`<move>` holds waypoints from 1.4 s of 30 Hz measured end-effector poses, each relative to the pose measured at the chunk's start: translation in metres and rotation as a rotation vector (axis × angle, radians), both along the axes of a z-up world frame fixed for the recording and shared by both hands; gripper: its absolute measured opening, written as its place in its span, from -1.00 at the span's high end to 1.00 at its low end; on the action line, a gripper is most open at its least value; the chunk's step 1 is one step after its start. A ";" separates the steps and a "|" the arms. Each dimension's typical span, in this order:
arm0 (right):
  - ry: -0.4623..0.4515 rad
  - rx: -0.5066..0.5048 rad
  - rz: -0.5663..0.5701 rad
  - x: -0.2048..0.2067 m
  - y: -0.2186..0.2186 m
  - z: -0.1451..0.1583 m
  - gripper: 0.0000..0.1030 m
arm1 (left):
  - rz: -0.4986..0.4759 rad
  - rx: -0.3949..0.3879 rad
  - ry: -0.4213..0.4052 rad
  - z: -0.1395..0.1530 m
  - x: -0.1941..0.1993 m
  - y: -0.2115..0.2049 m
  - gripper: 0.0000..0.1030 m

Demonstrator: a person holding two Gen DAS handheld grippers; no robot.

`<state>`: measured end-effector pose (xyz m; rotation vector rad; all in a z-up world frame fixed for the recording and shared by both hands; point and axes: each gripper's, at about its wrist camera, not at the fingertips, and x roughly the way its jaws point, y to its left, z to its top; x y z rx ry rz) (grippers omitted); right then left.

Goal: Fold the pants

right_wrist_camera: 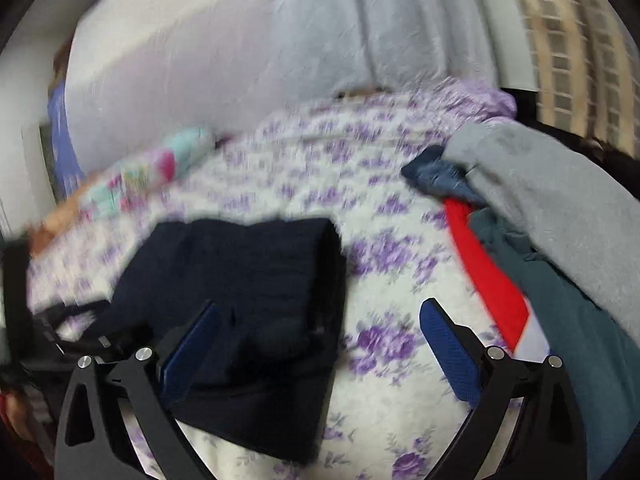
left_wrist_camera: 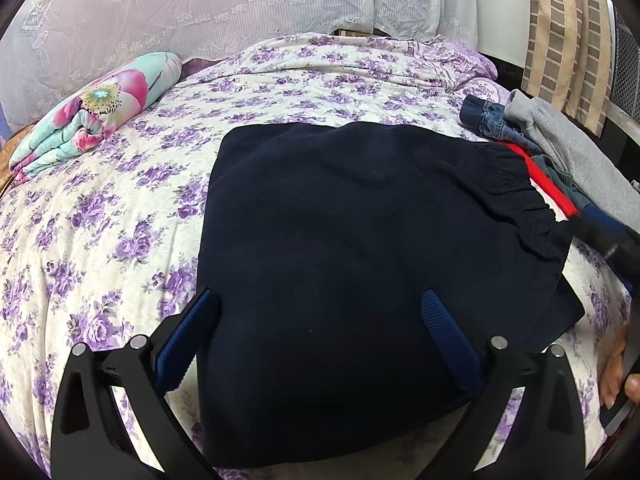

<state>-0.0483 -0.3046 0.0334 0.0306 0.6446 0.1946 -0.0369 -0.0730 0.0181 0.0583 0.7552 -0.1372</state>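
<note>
A bed (left_wrist_camera: 120, 208) covered in a white sheet with purple flowers fills both views, with pale curtains (left_wrist_camera: 240, 4) behind it. On the bed lie dark navy pants (left_wrist_camera: 360, 248), folded into a compact, roughly square block with the elastic waistband at its right edge. At the bed's right side sits a pile of other clothes (left_wrist_camera: 560, 148): grey, denim, teal and red pieces. A folded floral quilt (left_wrist_camera: 92, 112) rests at the far left.

The left gripper (left_wrist_camera: 320, 336) hovers just above the near part of the pants, its 2 blue fingers (left_wrist_camera: 448, 340) spread wide, holding nothing. The right gripper (right_wrist_camera: 320, 344), seen in a blurred view, is likewise spread and empty, over the pants' right edge and bare sheet.

Judging by the neat shape, folding looks nearly or fully done; perhaps 1 final fold or setting aside remains.
</note>
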 end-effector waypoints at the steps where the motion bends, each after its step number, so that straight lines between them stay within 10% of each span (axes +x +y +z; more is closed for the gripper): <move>1: 0.044 -0.043 -0.004 0.007 0.005 -0.005 -0.93 | 0.000 0.000 0.000 0.000 0.000 0.000 -0.92; 6: 0.116 -0.092 0.003 0.014 0.012 -0.012 -0.93 | -0.003 0.000 0.009 -0.002 0.001 -0.001 -0.92; 11: -0.124 -0.049 -0.001 -0.026 0.004 0.010 -0.93 | -0.011 -0.008 0.012 -0.002 0.000 -0.003 -0.92; 15: -0.073 -0.054 0.086 -0.030 0.015 0.008 -0.93 | -0.016 -0.046 0.001 0.002 -0.006 0.003 -0.92; 27: 0.068 0.162 0.047 -0.002 -0.009 -0.005 -0.83 | 0.092 -0.524 0.093 -0.014 -0.001 0.088 -0.91; 37: 0.149 0.123 0.152 -0.023 0.003 -0.012 0.15 | 0.080 -0.335 0.107 -0.011 0.002 0.060 -0.92; 42: 0.109 0.182 0.110 -0.034 -0.011 -0.007 -0.12 | 0.078 -0.344 0.112 -0.012 0.003 0.063 -0.92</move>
